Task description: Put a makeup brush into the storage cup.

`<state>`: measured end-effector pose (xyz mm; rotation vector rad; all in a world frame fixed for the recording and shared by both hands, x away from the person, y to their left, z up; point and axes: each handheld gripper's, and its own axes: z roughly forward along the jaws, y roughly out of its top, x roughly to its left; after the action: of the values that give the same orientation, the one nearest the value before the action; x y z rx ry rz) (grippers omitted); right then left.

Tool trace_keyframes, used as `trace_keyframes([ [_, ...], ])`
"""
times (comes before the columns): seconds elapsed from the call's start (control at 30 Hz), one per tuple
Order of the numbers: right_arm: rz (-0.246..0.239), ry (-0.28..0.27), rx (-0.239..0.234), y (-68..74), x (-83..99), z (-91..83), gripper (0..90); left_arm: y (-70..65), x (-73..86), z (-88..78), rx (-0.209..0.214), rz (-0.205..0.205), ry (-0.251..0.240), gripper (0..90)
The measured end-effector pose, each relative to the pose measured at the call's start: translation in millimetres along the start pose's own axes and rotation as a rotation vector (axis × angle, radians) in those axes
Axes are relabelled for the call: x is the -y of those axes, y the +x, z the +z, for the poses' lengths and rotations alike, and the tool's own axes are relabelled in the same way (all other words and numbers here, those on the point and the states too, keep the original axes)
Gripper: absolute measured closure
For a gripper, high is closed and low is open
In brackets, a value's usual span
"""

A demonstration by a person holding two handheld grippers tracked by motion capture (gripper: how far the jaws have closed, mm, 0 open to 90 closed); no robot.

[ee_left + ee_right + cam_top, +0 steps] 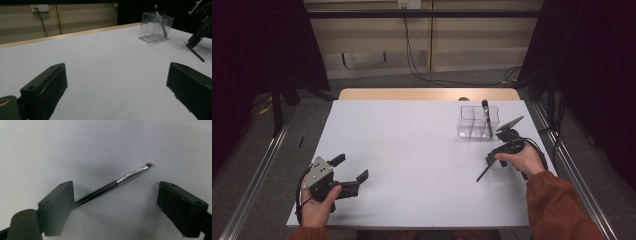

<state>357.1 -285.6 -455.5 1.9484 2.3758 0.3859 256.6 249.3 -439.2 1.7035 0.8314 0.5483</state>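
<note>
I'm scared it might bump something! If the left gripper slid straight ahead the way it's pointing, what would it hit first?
Probably nothing soon. Ahead of the open left gripper lies bare white table. The clear box stands far off to the right of that line, though depth is hard to judge.

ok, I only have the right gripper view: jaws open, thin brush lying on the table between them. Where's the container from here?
Observer: The clear container stands just beyond the right gripper, near the table's far right corner.
Operator: Anything in it?
Observer: One dark brush stands tilted in its right-hand compartment, as the high view shows it.
Operator: And the left gripper?
Observer: The left gripper is open and holds nothing, low at the table's near left.
</note>
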Motion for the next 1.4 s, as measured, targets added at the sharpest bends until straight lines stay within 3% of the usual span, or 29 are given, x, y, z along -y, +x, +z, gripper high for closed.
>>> trace_keyframes([
  [0.33,-0.011,0.036,0.054,7.5,-4.9,4.1,13.8,-1.4,-0.3,0.6,0.008,0.007,0.000,3.2],
  [0.5,-0.013,0.067,0.116,15.4,-7.9,7.8,13.8,-1.3,-0.1,0.5,0.014,0.009,-0.001,3.2],
  [0.67,-0.019,0.093,0.114,15.2,-10.2,8.1,14.6,-1.5,-0.2,0.4,0.015,0.013,0.001,3.2],
  [0.93,-0.032,0.080,0.111,14.6,-8.6,7.2,18.0,-1.2,0.3,0.5,0.016,0.010,0.005,3.1],
  [1.03,-0.034,0.088,0.112,14.8,-9.3,6.2,21.9,-1.3,0.3,0.3,0.017,0.009,0.005,3.0],
  [1.17,-0.046,0.101,0.110,15.1,-9.5,2.5,35.7,0.0,0.4,-0.2,0.009,0.003,0.004,2.9],
  [1.4,-0.053,0.109,0.108,15.6,-9.2,0.4,46.5,0.3,0.9,-0.2,0.006,-0.001,0.008,2.9],
])
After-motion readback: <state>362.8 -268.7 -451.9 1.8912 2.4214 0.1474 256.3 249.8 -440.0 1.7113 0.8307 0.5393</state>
